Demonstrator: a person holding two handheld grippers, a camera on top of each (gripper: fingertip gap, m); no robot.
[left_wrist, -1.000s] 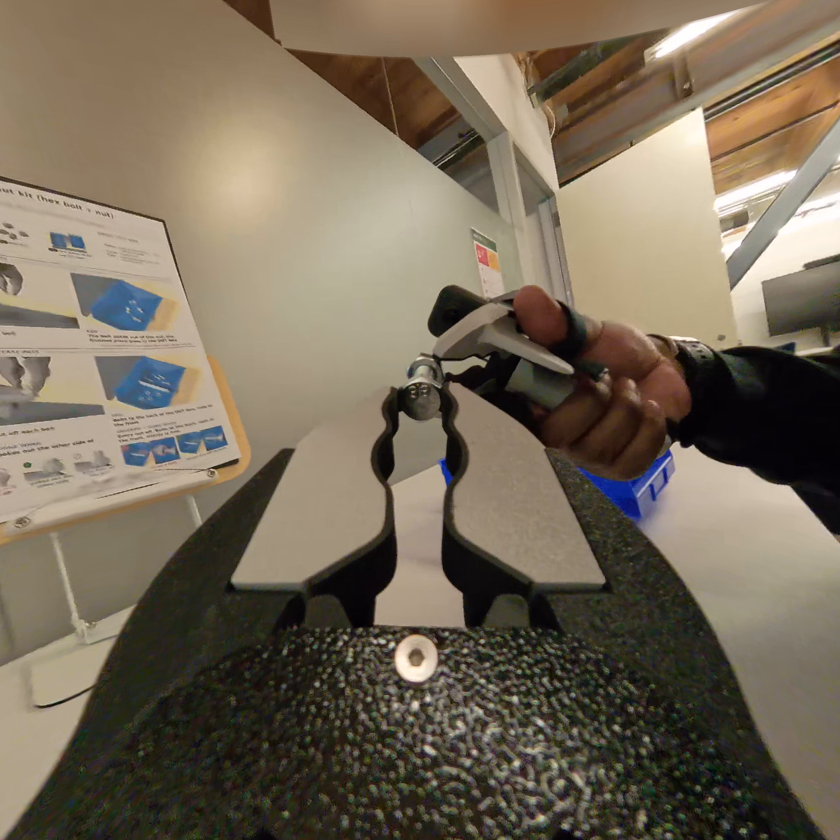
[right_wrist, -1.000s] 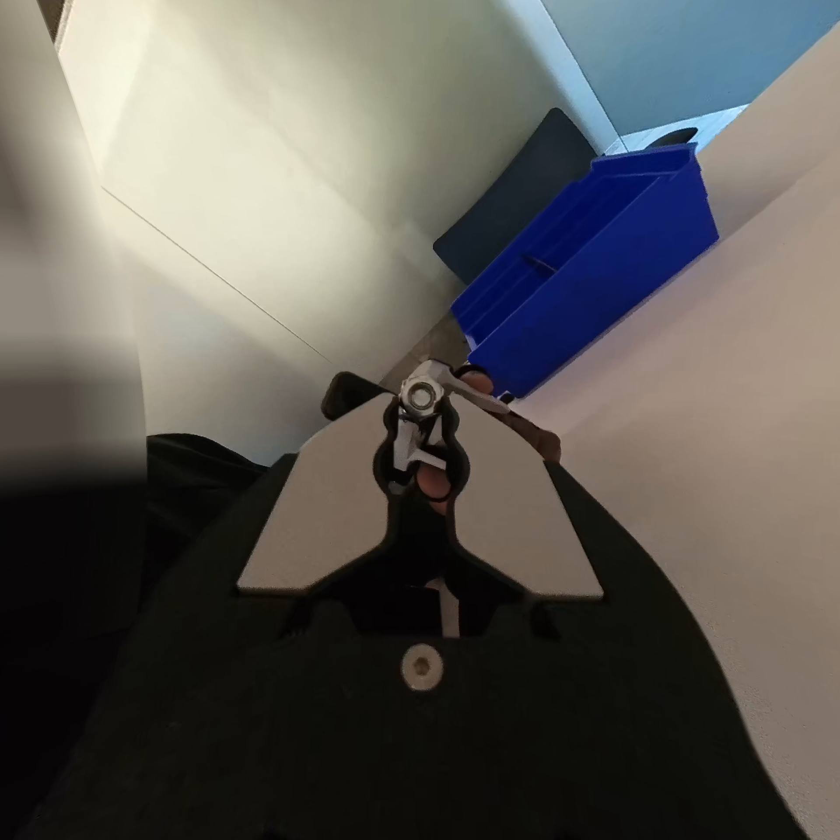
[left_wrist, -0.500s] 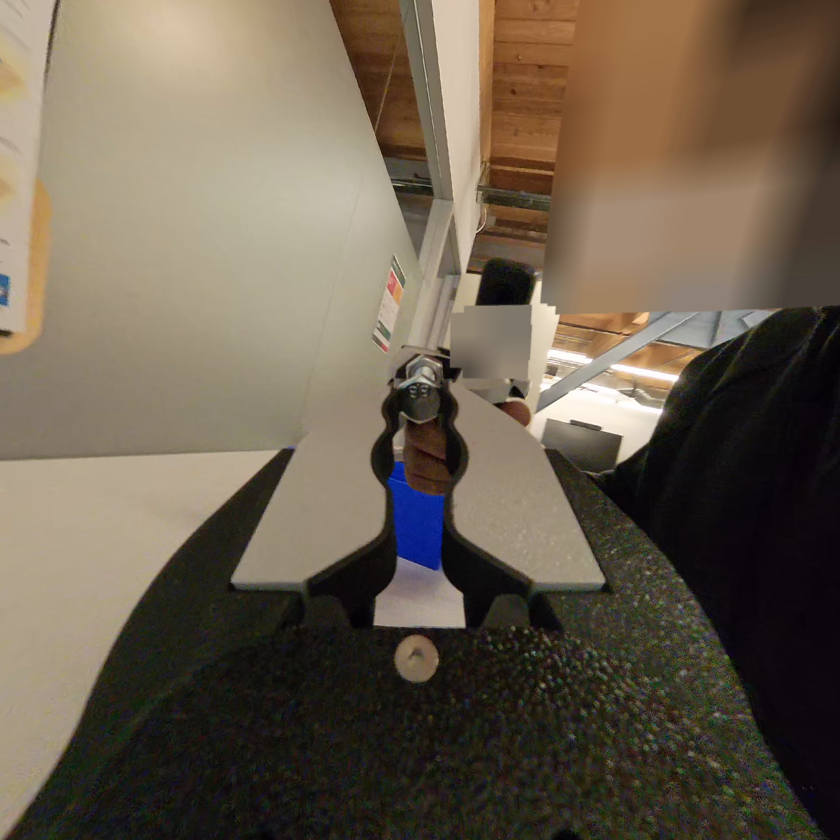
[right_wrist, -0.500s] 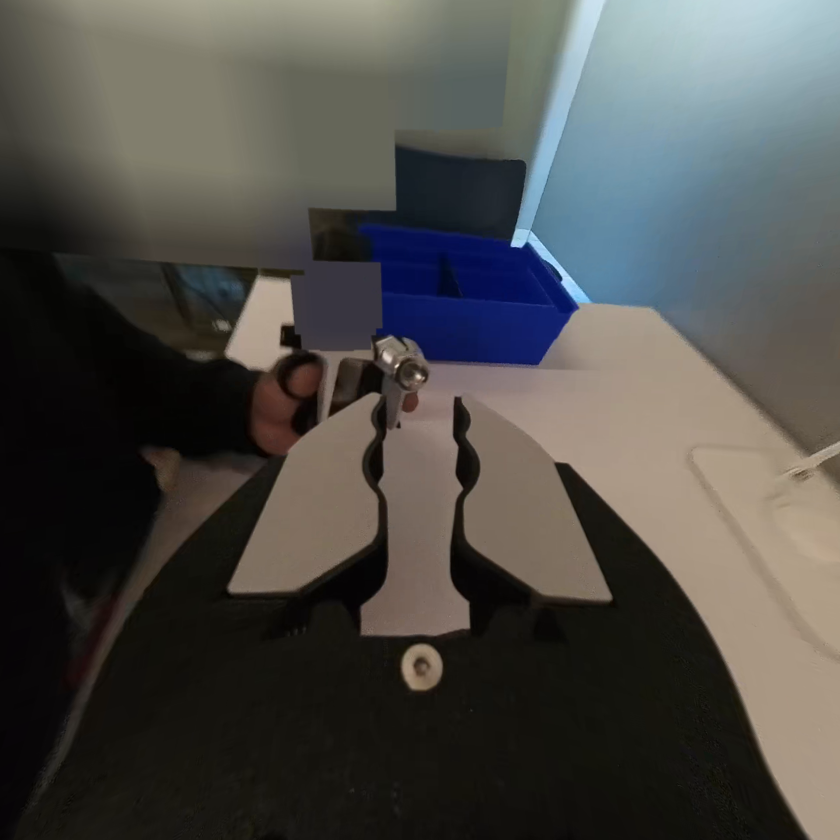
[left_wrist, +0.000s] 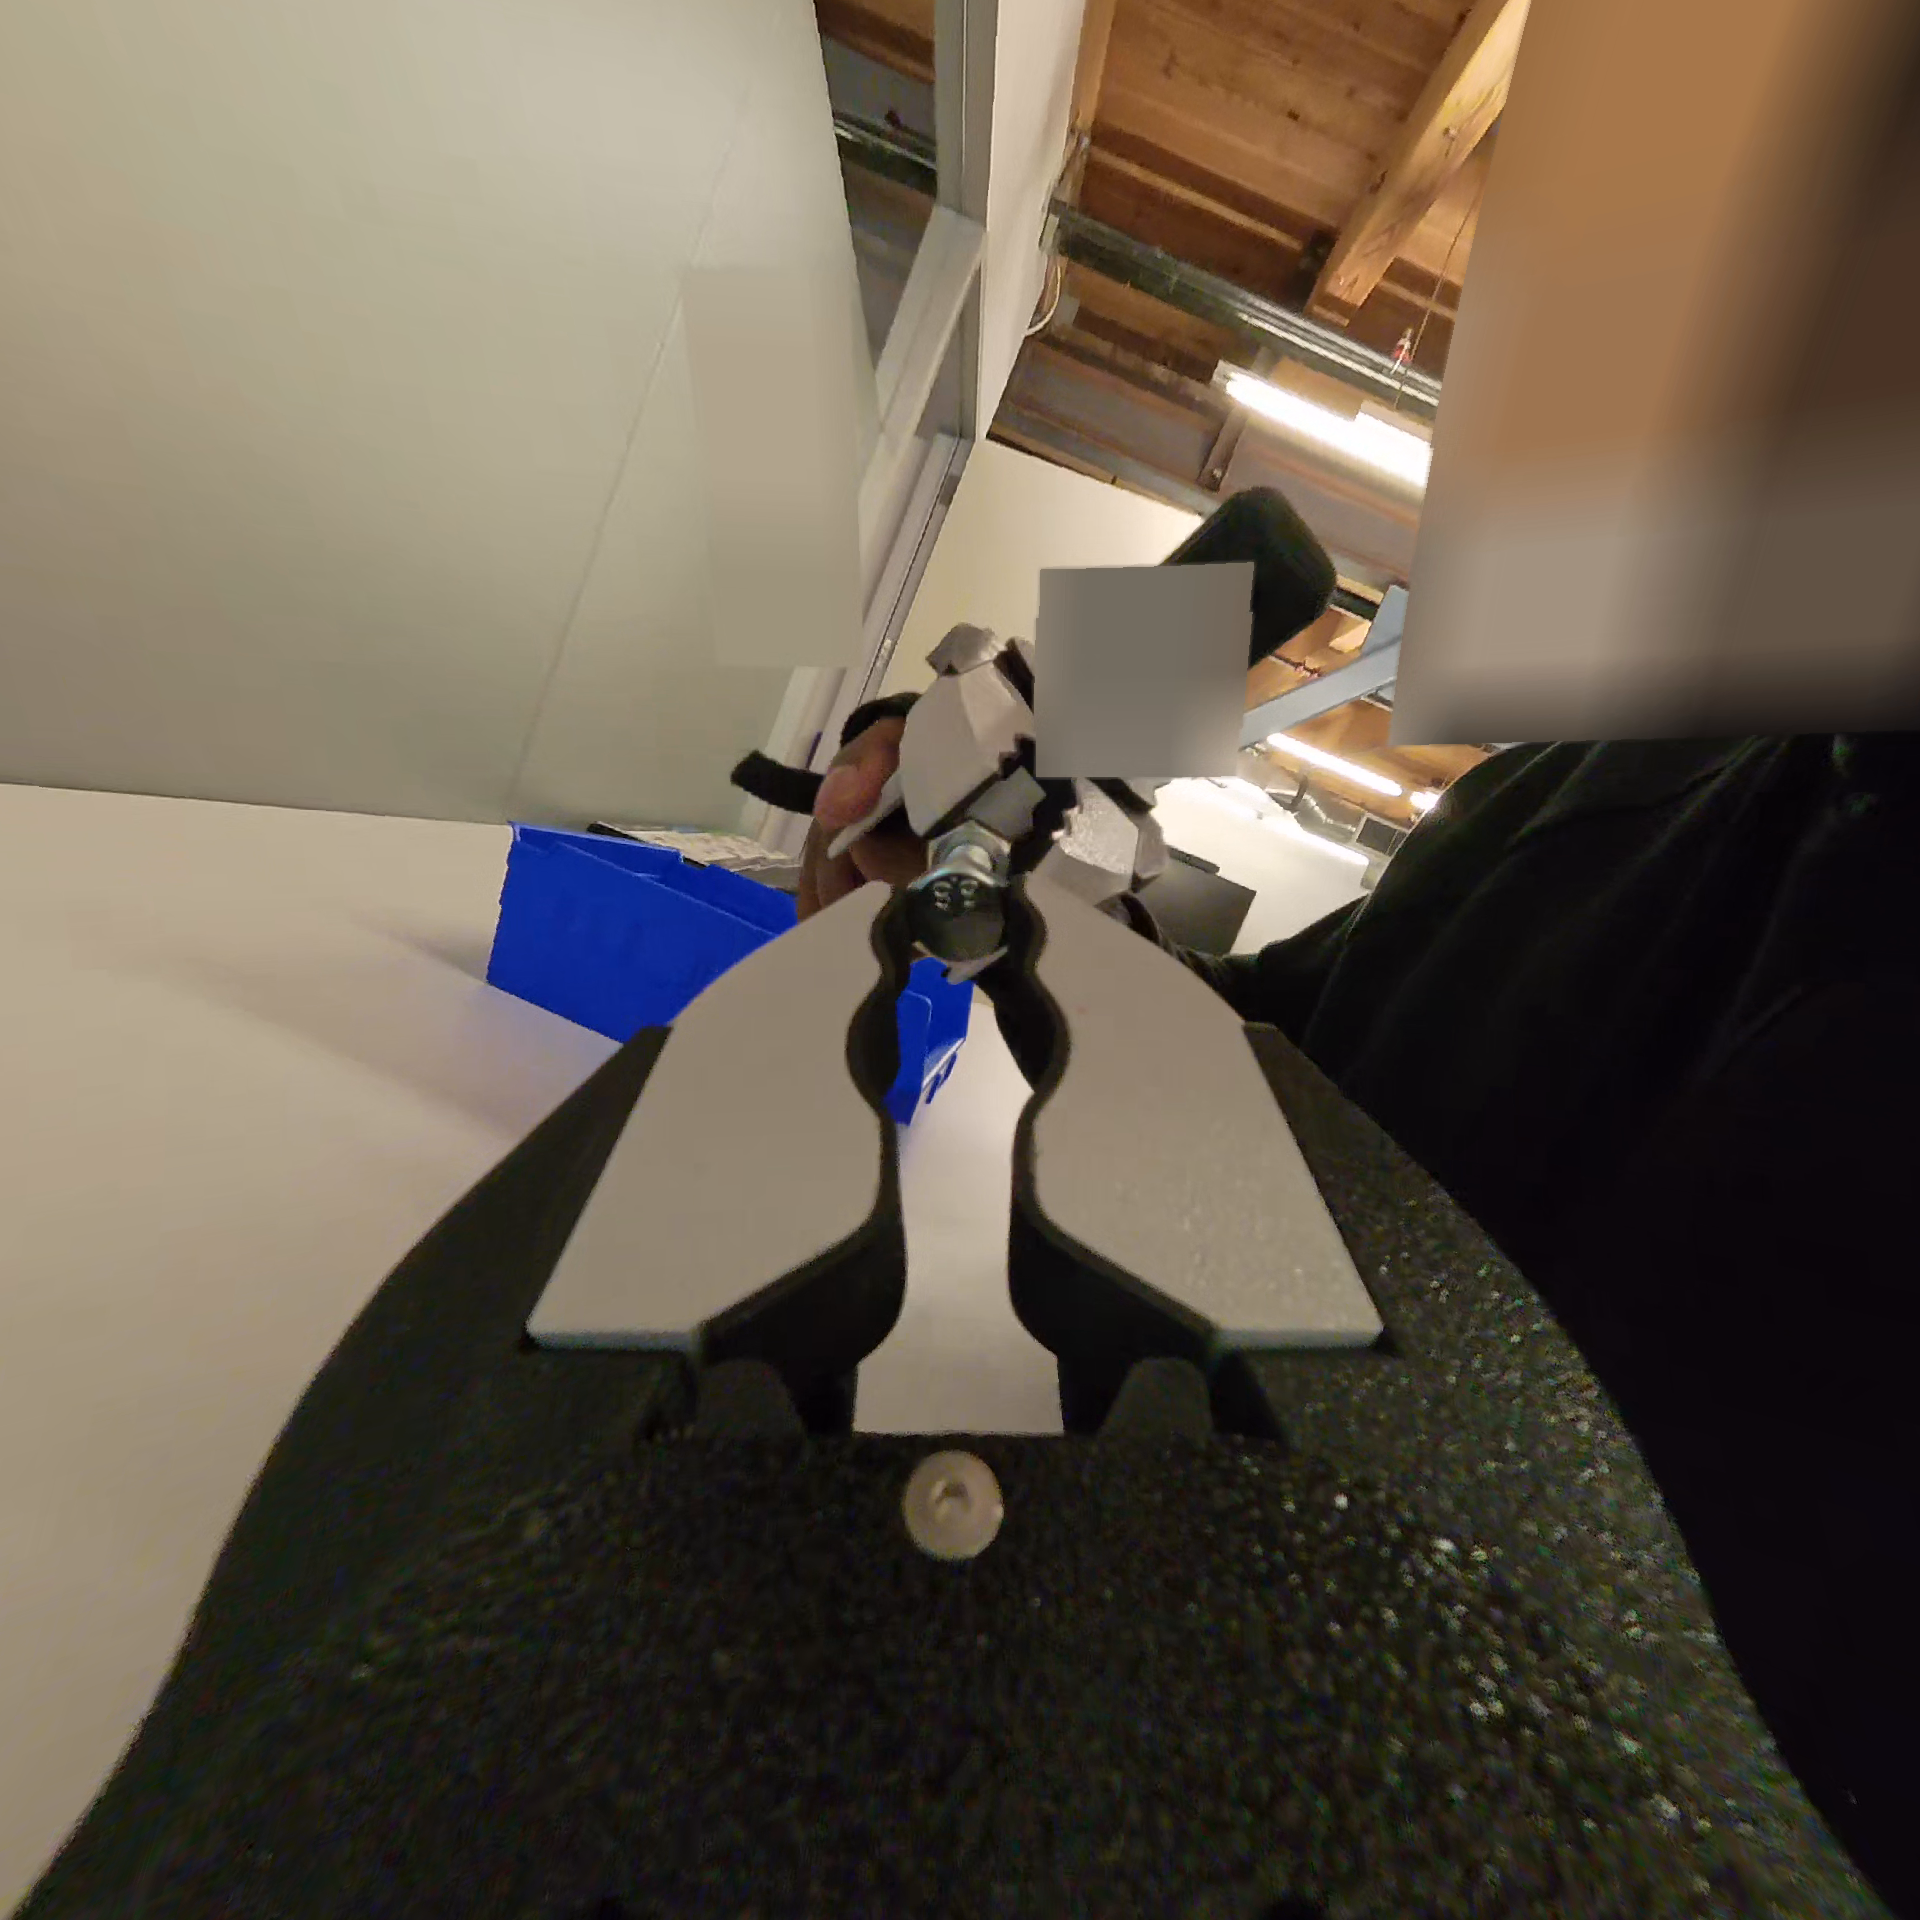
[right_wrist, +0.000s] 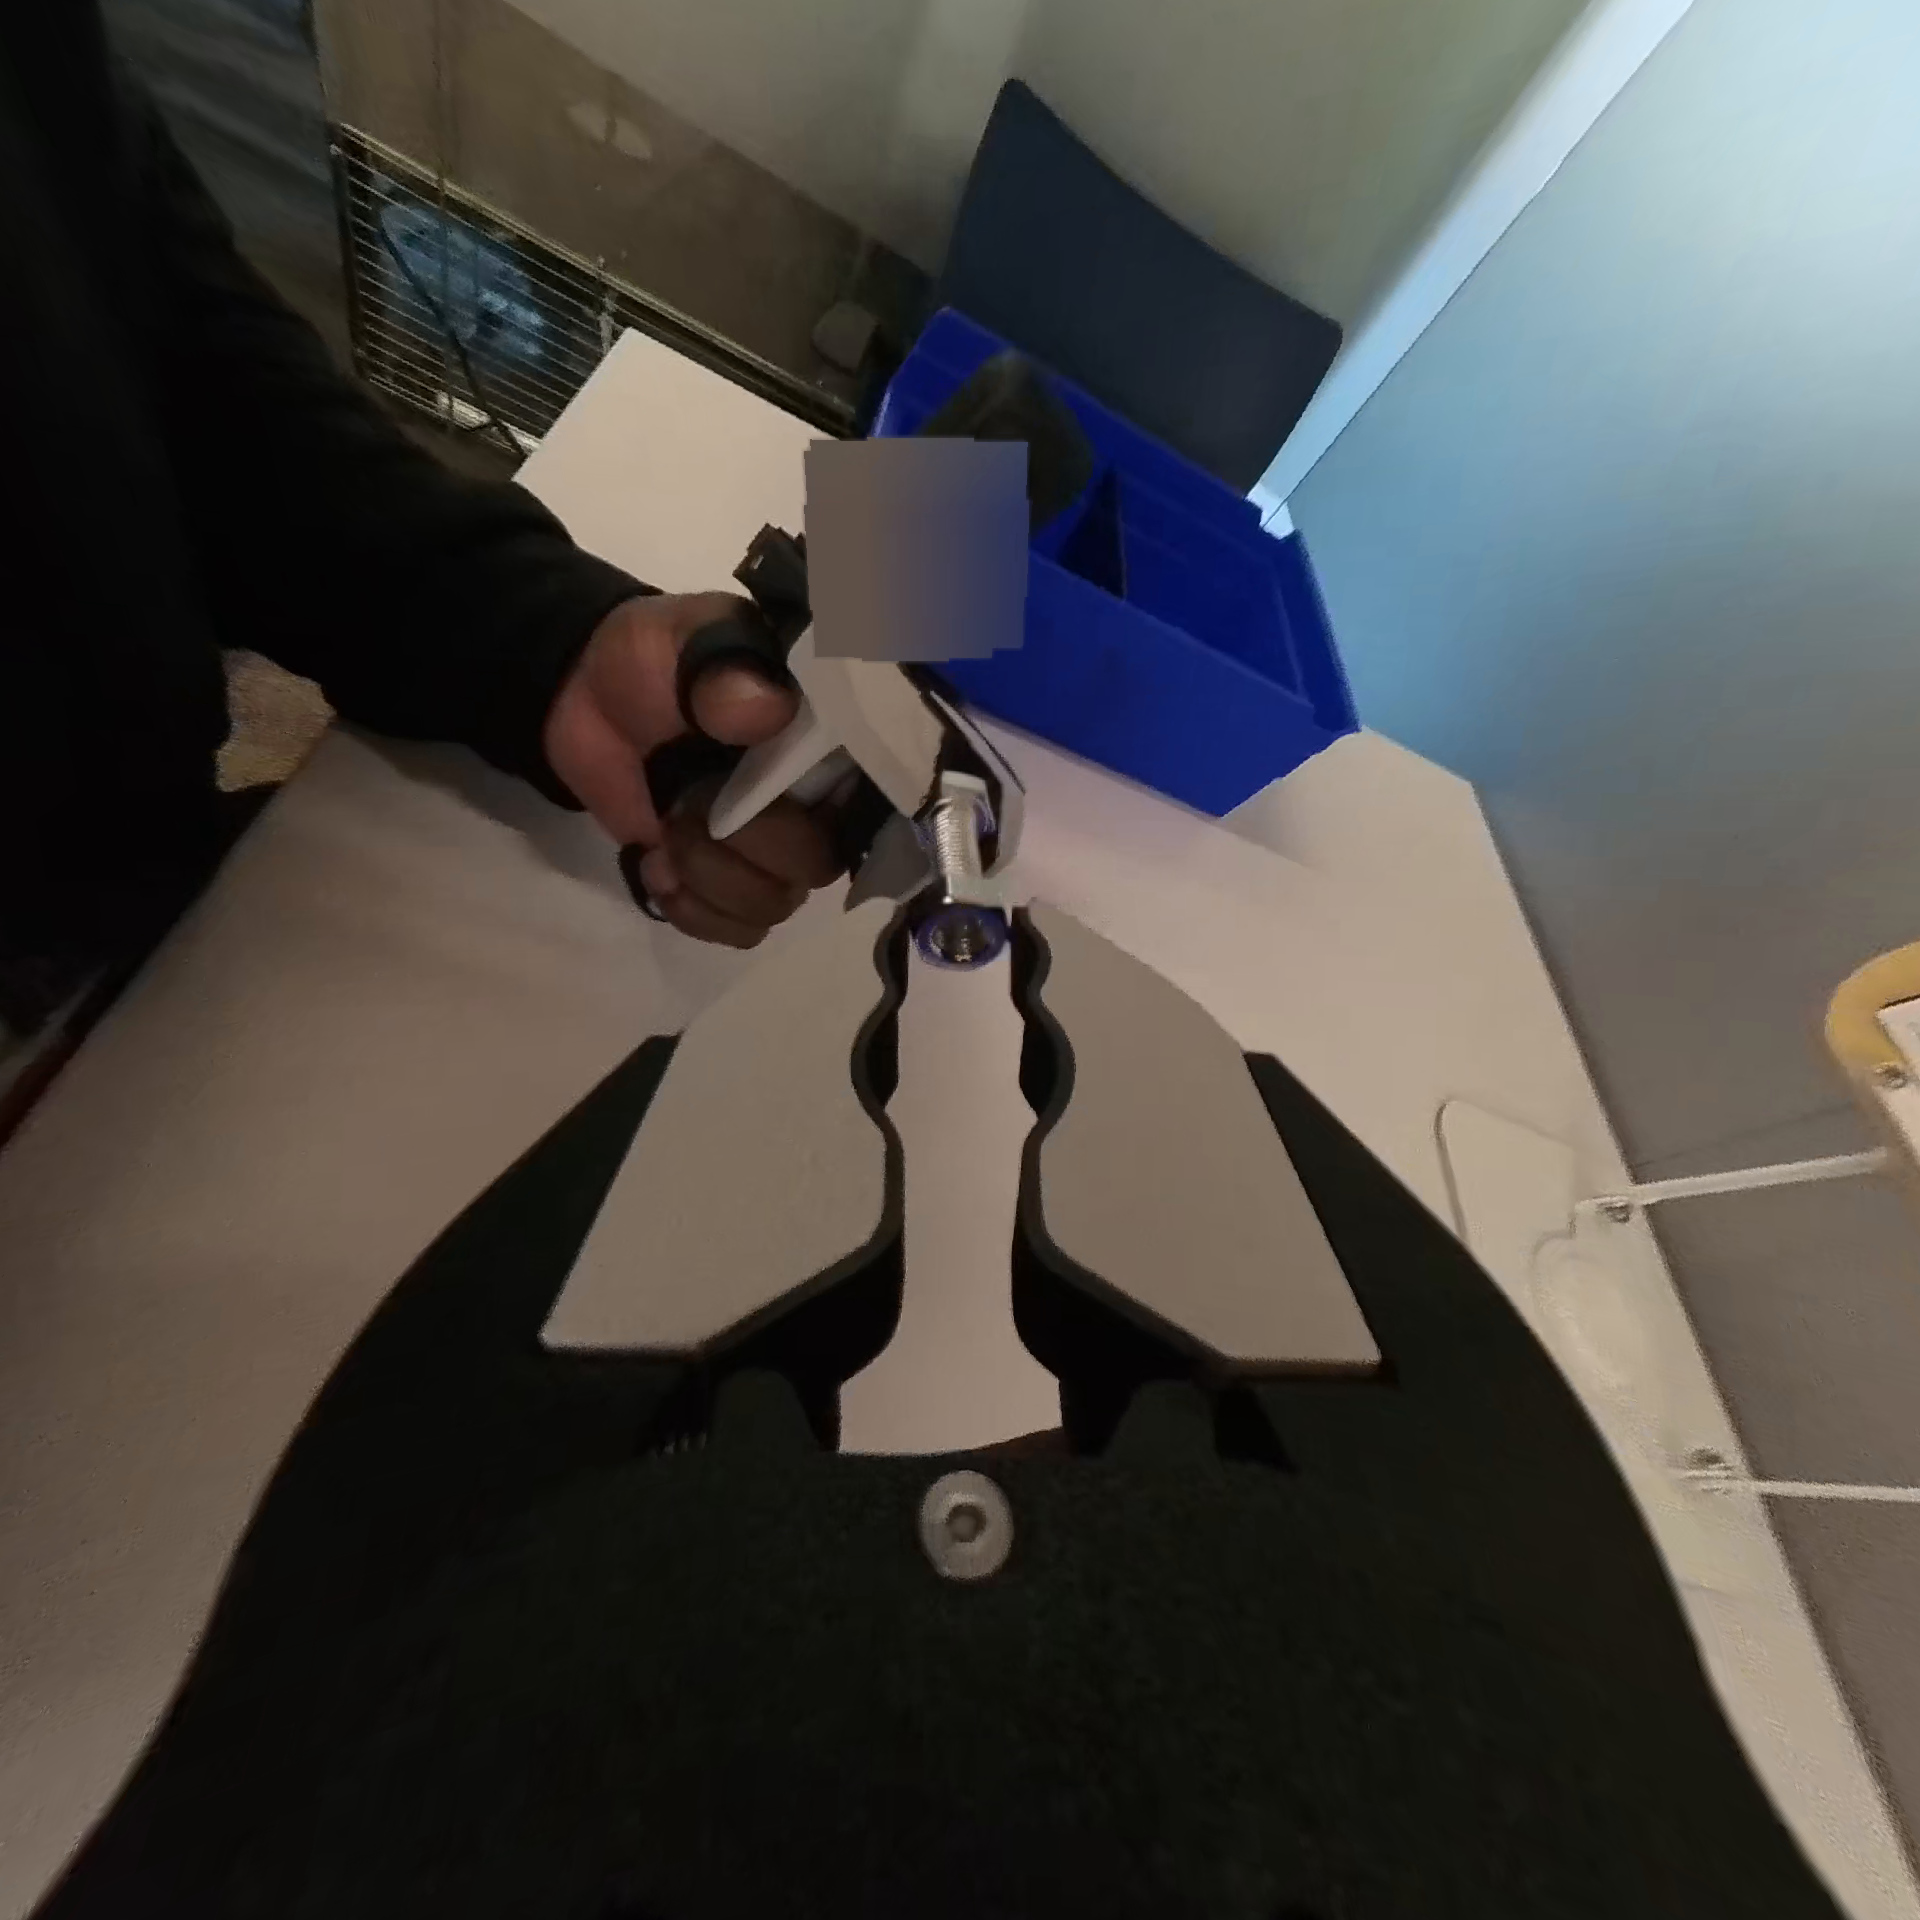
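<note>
Left hand-held gripper (left_wrist: 958, 928) clamps hex head of silver steel bolt (left_wrist: 956, 914); right hand-held gripper (right_wrist: 961, 940) pinches blue-ringed nut (right_wrist: 961, 938) on its thread, above worktop (right_wrist: 1195, 883) nr blue plastic bin (right_wrist: 1164, 665). Stiff, slick, small: grip flats.

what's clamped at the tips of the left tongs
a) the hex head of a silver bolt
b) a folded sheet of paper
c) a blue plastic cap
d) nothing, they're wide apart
a: in the left wrist view the left tongs close on the hex head of a silver bolt, both tips pressing its sides, while the threaded shank points away toward the other gripper.
</note>
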